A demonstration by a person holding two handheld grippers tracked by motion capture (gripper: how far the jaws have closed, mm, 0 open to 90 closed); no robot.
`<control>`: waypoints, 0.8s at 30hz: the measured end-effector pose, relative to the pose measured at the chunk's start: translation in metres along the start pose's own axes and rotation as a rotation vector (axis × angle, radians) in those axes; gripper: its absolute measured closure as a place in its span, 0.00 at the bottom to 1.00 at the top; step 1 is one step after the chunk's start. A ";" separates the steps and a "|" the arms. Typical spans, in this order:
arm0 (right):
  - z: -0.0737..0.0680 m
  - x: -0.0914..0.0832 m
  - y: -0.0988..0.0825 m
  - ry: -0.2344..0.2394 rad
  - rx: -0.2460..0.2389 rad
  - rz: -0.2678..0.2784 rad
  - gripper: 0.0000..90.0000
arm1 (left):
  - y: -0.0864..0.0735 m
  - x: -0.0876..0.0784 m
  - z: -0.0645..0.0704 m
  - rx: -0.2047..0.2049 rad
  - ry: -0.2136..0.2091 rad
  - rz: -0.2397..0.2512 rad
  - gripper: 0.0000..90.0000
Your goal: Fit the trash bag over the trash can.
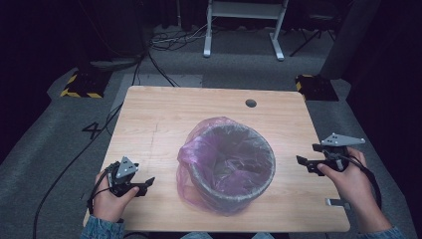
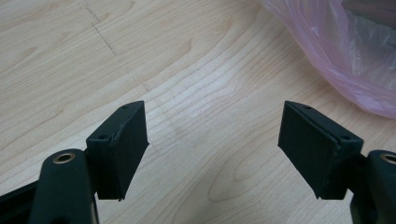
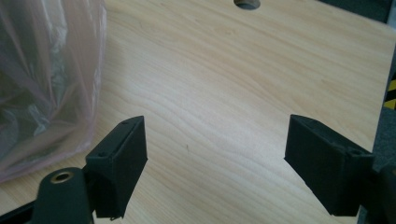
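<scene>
Two hand-held grippers flank one bin on a pale wooden counter [image 1: 149, 114]. The left hand-held gripper [image 1: 148, 184] sits near the front left edge, jaws spread wide and holding nothing. At the centre stands the single round bin [image 1: 231, 169], lined with one pink plastic bag [image 1: 191, 154]. The right hand-held gripper [image 1: 301, 162] hovers just right of it, jaws equally wide, also empty. Grey carpet and cables surround the counter in the high view; the right gripper view shows the counter's cable hole [image 3: 246, 3] up close.
</scene>
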State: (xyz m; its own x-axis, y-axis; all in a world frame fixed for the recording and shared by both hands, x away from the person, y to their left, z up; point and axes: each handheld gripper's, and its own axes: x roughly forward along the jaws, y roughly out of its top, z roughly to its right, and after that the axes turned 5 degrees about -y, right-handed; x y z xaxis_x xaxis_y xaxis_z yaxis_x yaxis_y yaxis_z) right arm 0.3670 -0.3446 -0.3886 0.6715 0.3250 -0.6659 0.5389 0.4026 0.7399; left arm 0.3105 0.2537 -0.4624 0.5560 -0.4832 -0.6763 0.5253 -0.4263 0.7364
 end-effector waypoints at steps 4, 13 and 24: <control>0.000 0.007 -0.013 0.001 0.009 -0.013 0.22 | -0.001 0.002 -0.001 -0.002 -0.001 -0.004 0.26; 0.001 0.021 -0.042 0.000 0.023 -0.050 0.21 | -0.002 0.009 -0.003 0.011 0.002 -0.027 0.26; -0.003 0.034 -0.083 -0.024 0.021 -0.076 0.20 | -0.003 0.018 -0.003 0.015 -0.016 -0.047 0.26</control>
State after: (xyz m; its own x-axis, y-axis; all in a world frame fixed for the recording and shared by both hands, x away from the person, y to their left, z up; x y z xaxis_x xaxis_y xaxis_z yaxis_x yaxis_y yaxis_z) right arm 0.3434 -0.3648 -0.4733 0.6399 0.2735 -0.7181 0.5994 0.4072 0.6892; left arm 0.3204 0.2486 -0.4766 0.5202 -0.4745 -0.7102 0.5408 -0.4606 0.7038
